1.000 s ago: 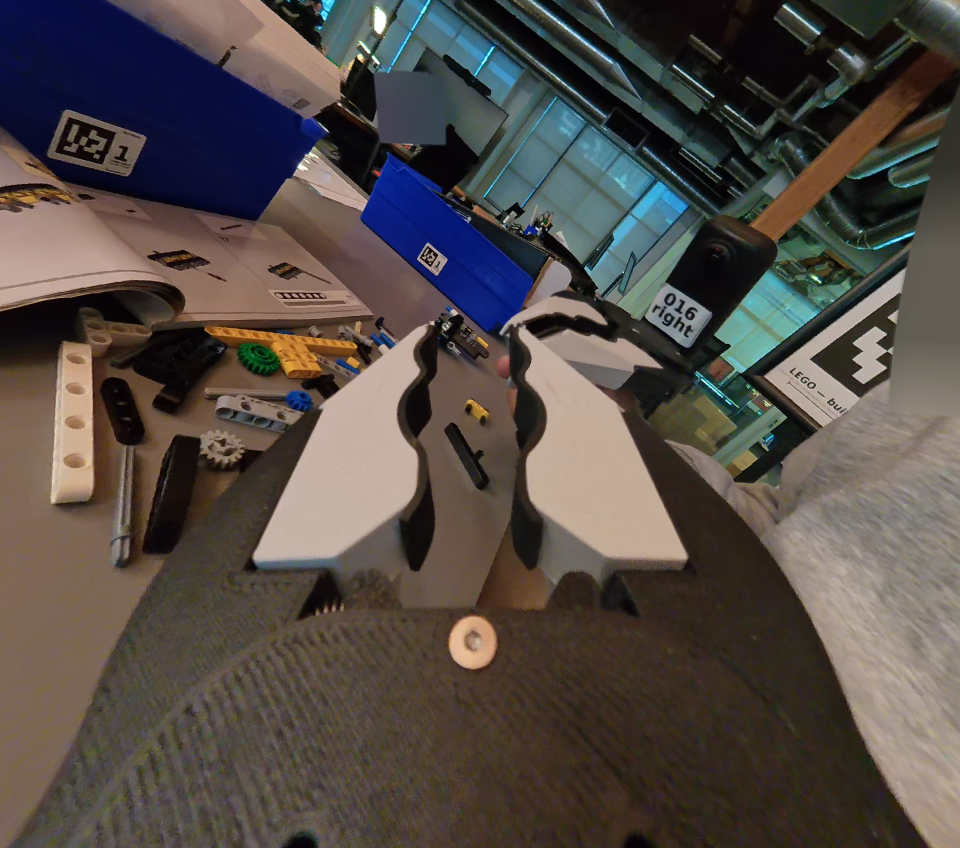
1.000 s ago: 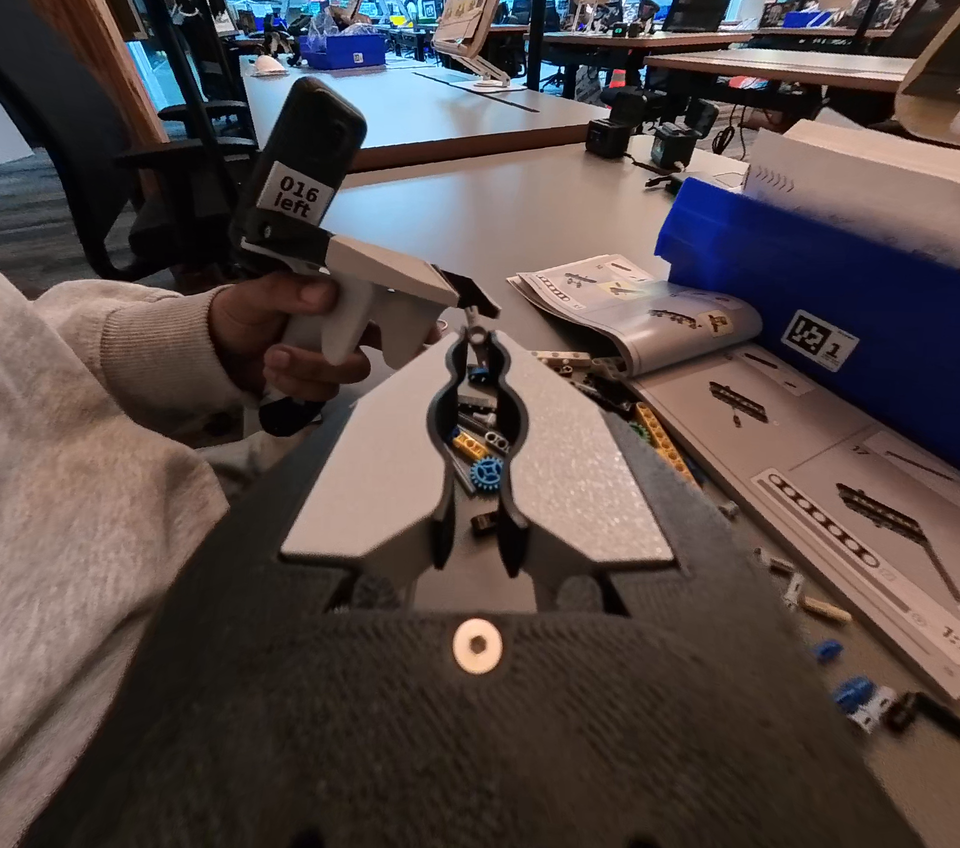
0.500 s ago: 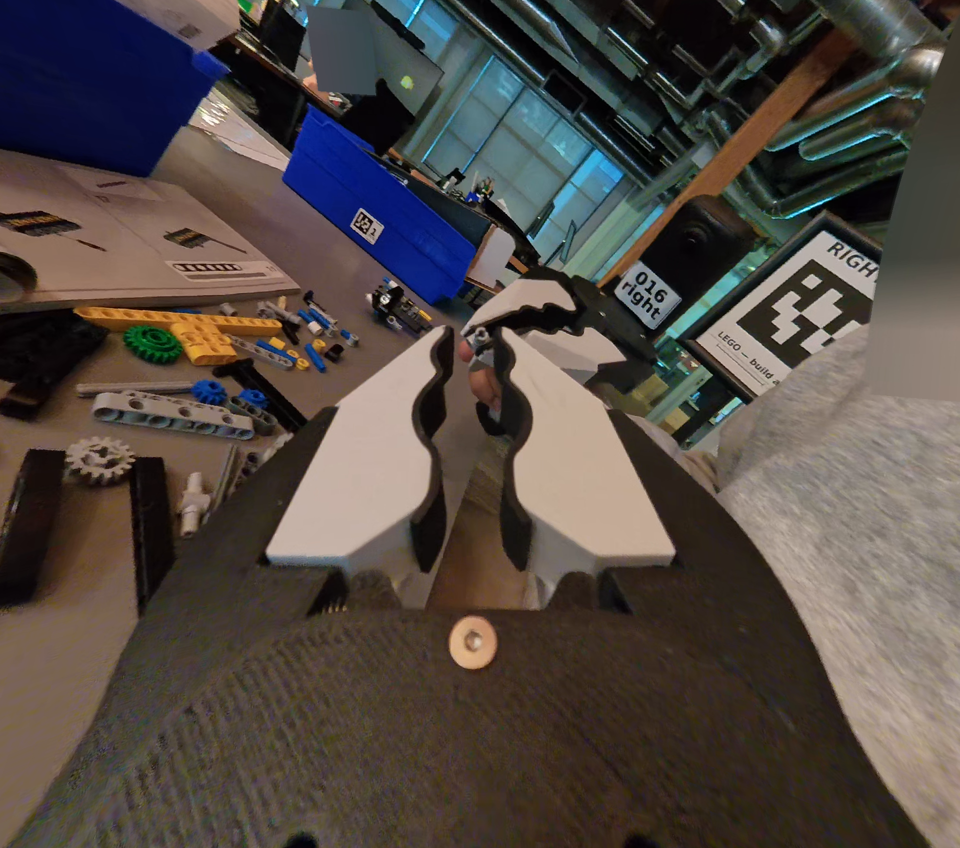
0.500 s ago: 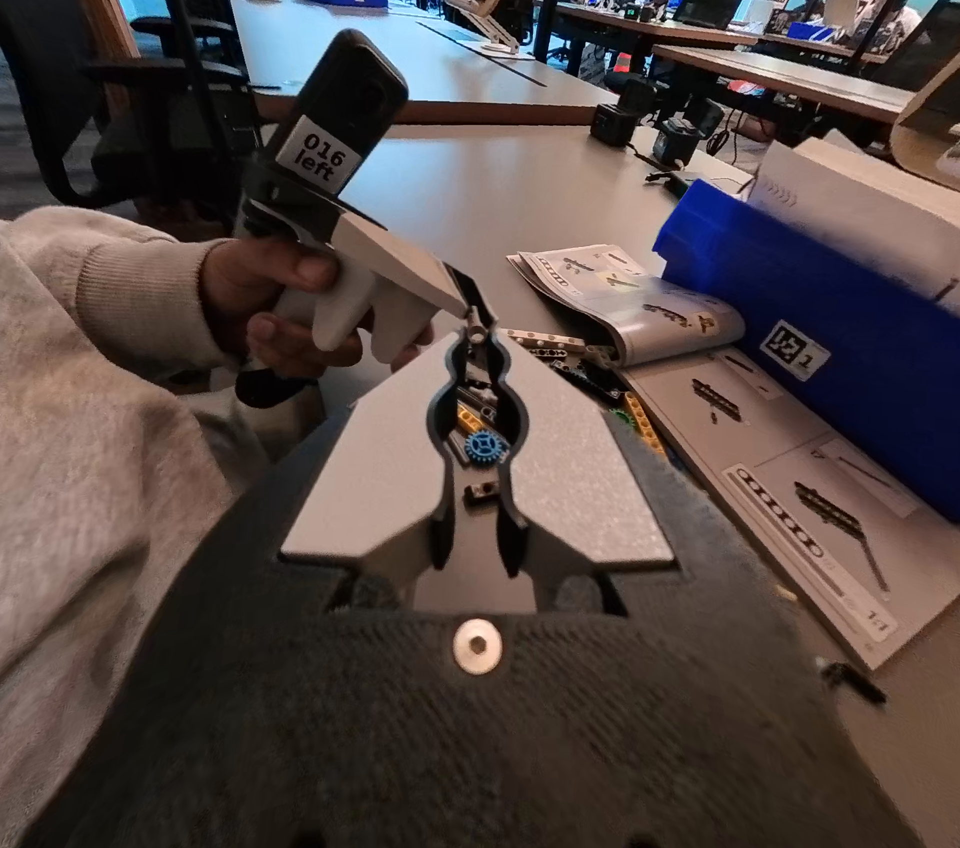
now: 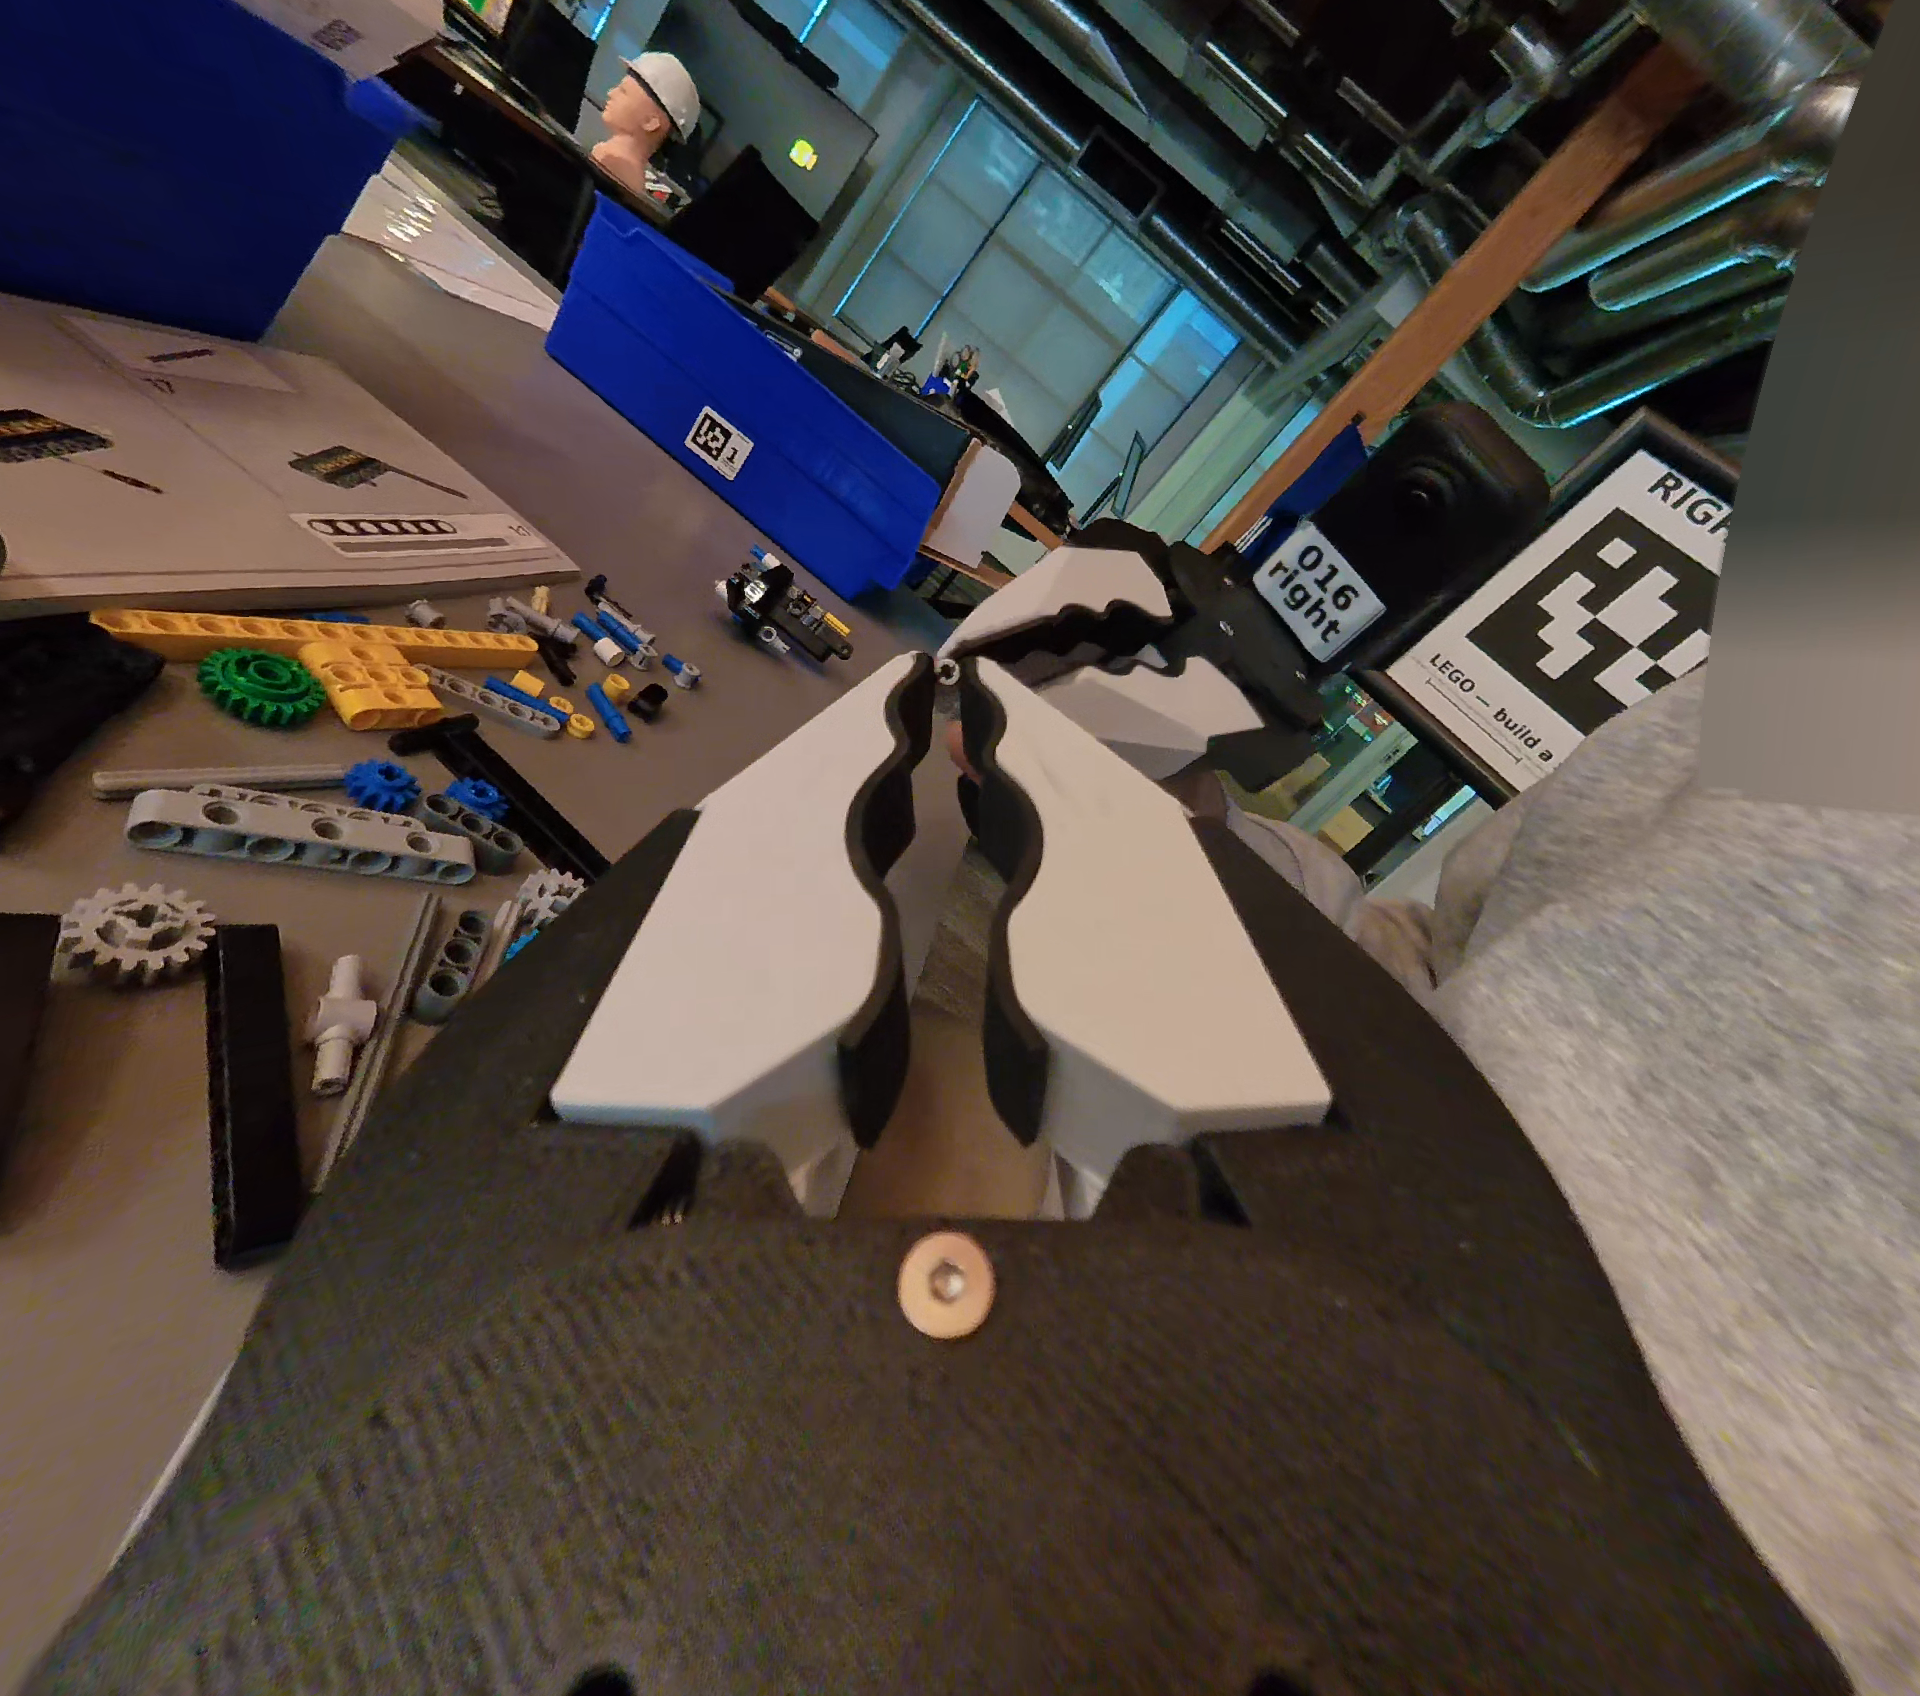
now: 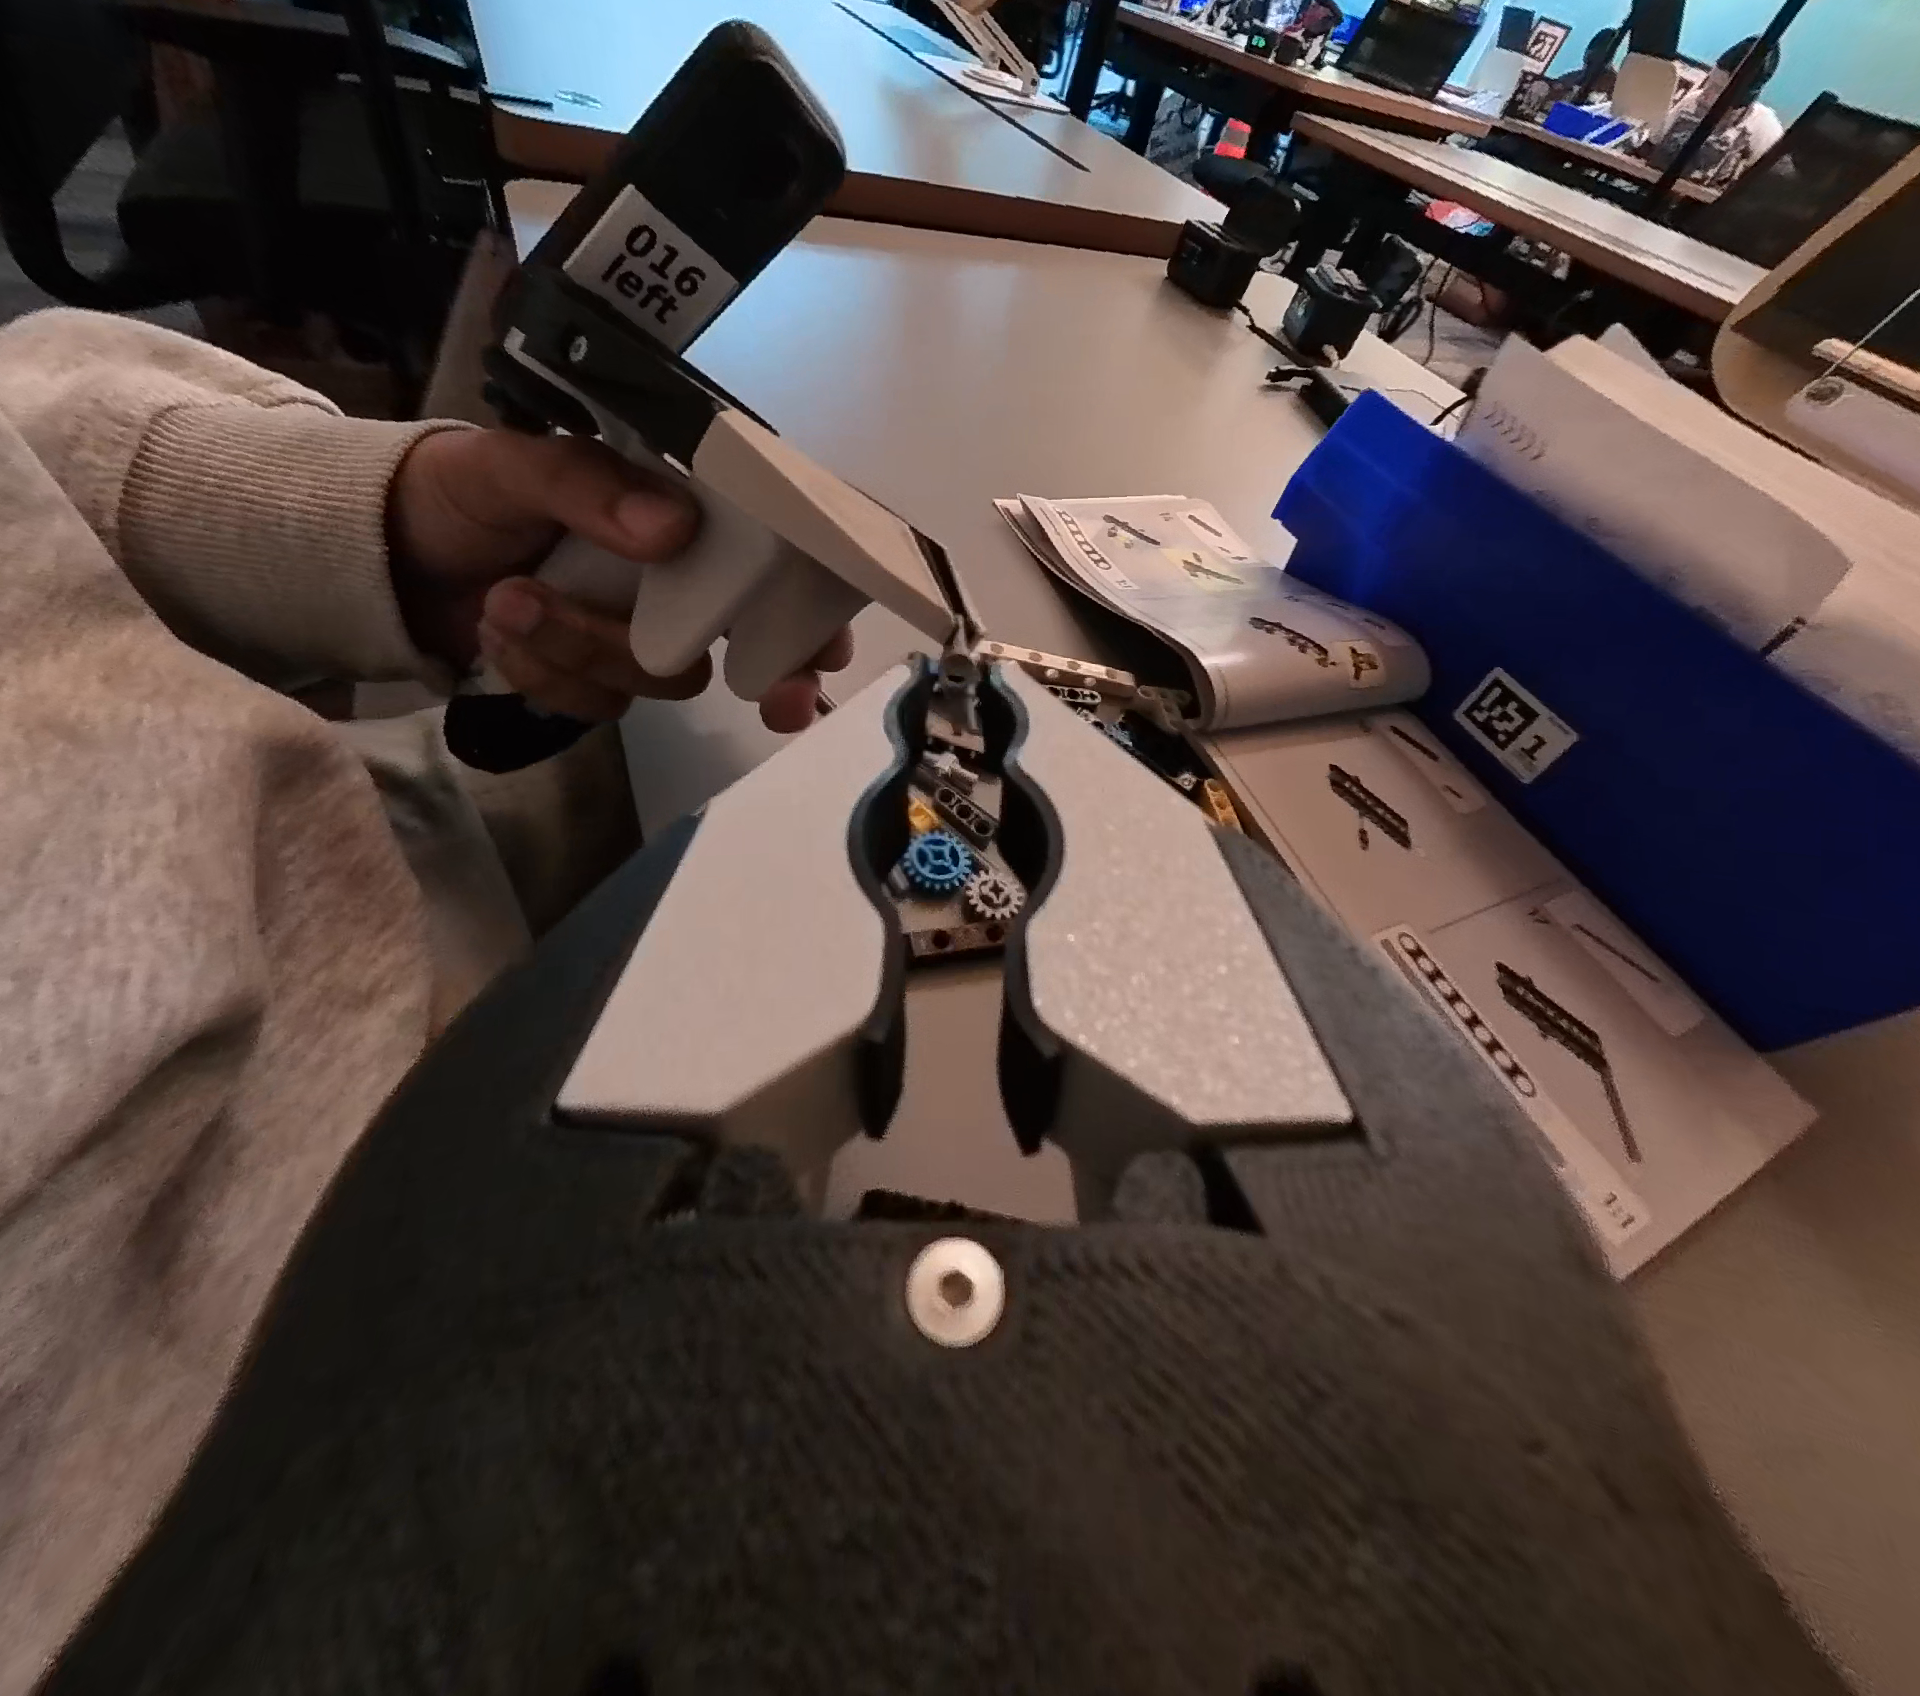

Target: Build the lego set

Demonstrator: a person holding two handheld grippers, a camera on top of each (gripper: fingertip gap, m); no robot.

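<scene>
We see two handheld grippers raised above a smooth grey counter (image 6: 966, 358), their tips meeting nose to nose. The right gripper (image 6: 958, 682) has pale, flat-faced fingers lined with wavy black pads; its jaws are nearly closed and pinch a small grey lego piece (image 6: 956, 690), a slim peg-like part held at the very tip. The left gripper (image 5: 940, 672) has its own fingertips drawn close together around the same small grey piece (image 5: 948, 670); we cannot tell whether it truly clamps it or only touches it. In the right wrist view a hand (image 6: 540, 566) in a soft grey knit sleeve squeezes the left gripper's pale plastic handle.

Our landmark is the open instruction booklet (image 5: 260, 483), matte paper lying flat on the counter. Just in front of it lies a scatter of loose plastic parts: a long yellow beam with a row of holes (image 5: 312, 636), a toothed green gear (image 5: 260, 688) touching the yellow parts, small blue gears (image 5: 382, 784), a grey holed beam (image 5: 301, 834), a light grey gear (image 5: 135, 931) and a black ribbed strip (image 5: 247, 1096). Beyond the booklet's far corner sits a small dark partly built assembly (image 5: 784, 602). Behind the booklet stands a glossy blue plastic bin (image 6: 1621, 742) with a white box (image 6: 1662, 493) resting on top; a second blue bin (image 5: 748, 431) stands farther back.
</scene>
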